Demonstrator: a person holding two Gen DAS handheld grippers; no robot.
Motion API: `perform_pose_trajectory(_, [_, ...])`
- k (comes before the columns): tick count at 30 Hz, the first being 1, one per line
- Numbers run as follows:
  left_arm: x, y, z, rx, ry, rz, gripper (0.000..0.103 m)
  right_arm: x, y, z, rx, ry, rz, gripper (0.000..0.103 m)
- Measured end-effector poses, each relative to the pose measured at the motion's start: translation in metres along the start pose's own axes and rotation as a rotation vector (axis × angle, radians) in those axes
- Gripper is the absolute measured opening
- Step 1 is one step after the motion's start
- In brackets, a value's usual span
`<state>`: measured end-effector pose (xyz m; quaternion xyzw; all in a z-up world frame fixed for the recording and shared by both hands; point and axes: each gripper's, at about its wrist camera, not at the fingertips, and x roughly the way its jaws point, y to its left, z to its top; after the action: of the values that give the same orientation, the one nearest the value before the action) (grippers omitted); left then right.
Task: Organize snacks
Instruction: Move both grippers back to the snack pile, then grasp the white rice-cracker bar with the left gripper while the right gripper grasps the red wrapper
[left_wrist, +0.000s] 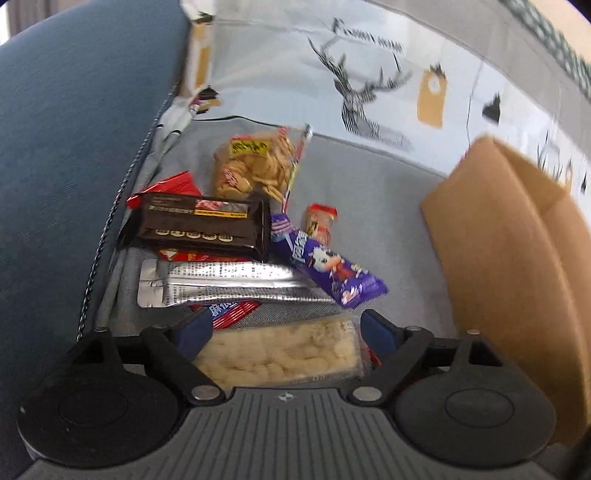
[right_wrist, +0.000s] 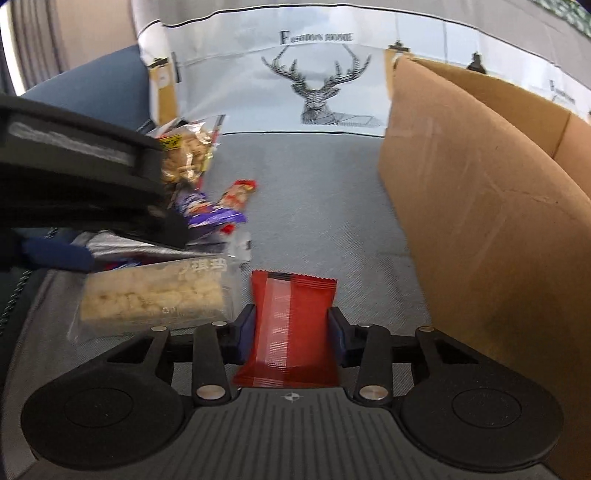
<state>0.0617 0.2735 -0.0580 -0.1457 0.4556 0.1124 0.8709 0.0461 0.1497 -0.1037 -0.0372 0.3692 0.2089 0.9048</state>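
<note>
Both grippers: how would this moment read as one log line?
left gripper: open over clear-wrapped puffed-rice bar | right gripper: shut on red foil snack packet | brown cardboard box: right

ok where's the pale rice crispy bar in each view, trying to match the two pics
Left wrist view: the pale crispy bar lies bottom centre, between the open fingers of the left gripper.
Right wrist view: the same bar lies lower left, beside the red packet that the right gripper is shut on.
Shared landmark: the cardboard box stands at the right of both views.
</note>
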Motion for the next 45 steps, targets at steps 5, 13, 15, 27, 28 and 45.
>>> perform_pose_trajectory(5, [0.009,-0.003,-0.003,0.036,0.02,-0.014,0.09,-0.009,-0.002,-0.005,-0.037,0.028,0.031,0.042])
perform_pose_trajectory(13, [0.004,0.035,-0.028,-0.171,0.203,-0.174,0.068,-0.021,-0.008,-0.014,-0.106,0.092,0.098,0.043])
perform_pose_trajectory(15, [-0.005,0.033,-0.036,-0.131,0.203,-0.185,0.068,-0.026,-0.009,-0.019,-0.126,0.095,0.128,0.043])
perform_pose_trajectory(27, [-0.001,-0.013,-0.049,0.164,0.215,-0.02,0.069,-0.033,-0.014,-0.034,-0.208,0.054,0.171,0.049])
perform_pose_trajectory(28, [-0.001,-0.015,-0.049,0.18,0.206,-0.008,0.06,-0.033,-0.013,-0.034,-0.217,0.05,0.169,0.049])
perform_pose_trajectory(45, [-0.008,0.008,-0.042,-0.079,0.193,0.027,0.041,-0.028,-0.015,-0.028,-0.2,0.031,0.178,0.046])
